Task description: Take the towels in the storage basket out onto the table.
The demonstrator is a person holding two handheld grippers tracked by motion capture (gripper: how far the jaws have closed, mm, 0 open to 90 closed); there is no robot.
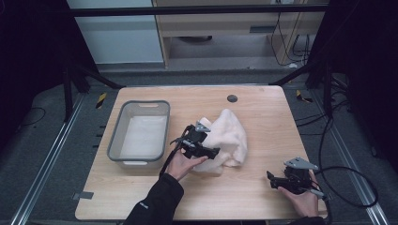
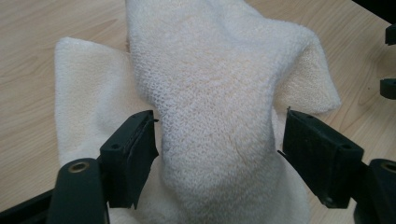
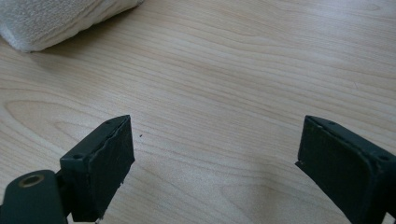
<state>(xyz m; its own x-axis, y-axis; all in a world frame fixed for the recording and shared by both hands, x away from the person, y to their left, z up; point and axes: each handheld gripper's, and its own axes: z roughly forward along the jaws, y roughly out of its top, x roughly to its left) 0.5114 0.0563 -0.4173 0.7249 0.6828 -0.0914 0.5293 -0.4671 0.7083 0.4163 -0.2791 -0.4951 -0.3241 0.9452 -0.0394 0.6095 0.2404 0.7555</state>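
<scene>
I find no readable brand, label or writing on anything here; a small white mark on the person's dark sleeve is too small to make out.

From the high view I see the whole layout: the cream towel [image 1: 228, 138] lies bunched near the middle of the tabletop [image 1: 263, 108], with a grey plastic tub [image 1: 139, 132] to its left and a dark round grommet [image 1: 232, 98] near the far edge. The left hand-held gripper [image 1: 213, 152] sits at the towel's near left edge; the right hand-held gripper [image 1: 271, 179] is well apart, near the front right corner.

The left gripper view gives what the high view cannot (the weave, up close): a raised fold of towel [image 2: 210, 107] stands between the spread jaws of the left hand-held gripper [image 2: 217, 140], the cloth touching the left jaw, with a gap at the right one. I read it as open, not clamped.

In the right gripper view, the right hand-held gripper [image 3: 215, 144] is wide open over bare wood, holding nothing, a towel edge [image 3: 51, 21] at the upper left.
</scene>
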